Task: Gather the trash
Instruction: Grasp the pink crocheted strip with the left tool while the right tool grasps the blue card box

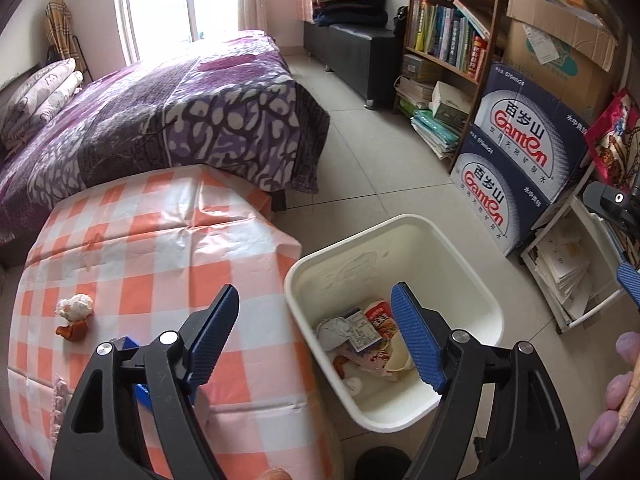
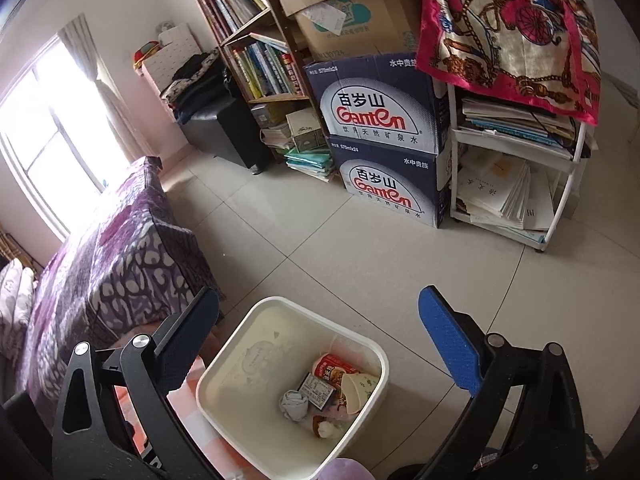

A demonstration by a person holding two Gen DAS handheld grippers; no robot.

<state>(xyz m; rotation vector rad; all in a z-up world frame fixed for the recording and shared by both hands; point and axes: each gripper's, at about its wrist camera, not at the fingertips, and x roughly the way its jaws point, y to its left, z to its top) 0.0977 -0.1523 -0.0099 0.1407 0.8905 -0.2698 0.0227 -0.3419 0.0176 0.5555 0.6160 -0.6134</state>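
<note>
While upright, bin (image 2: 224, 376) (mouth skyward)

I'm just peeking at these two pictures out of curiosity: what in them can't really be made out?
- Bottom of the white bin: left view, the left gripper's finger covers some trash.
- Crumpled scraps on the checkered table: too small to identify.
- Table in right view: hidden behind the right gripper.
- Near table edge: cut off by the frame's bottom edge.
</note>
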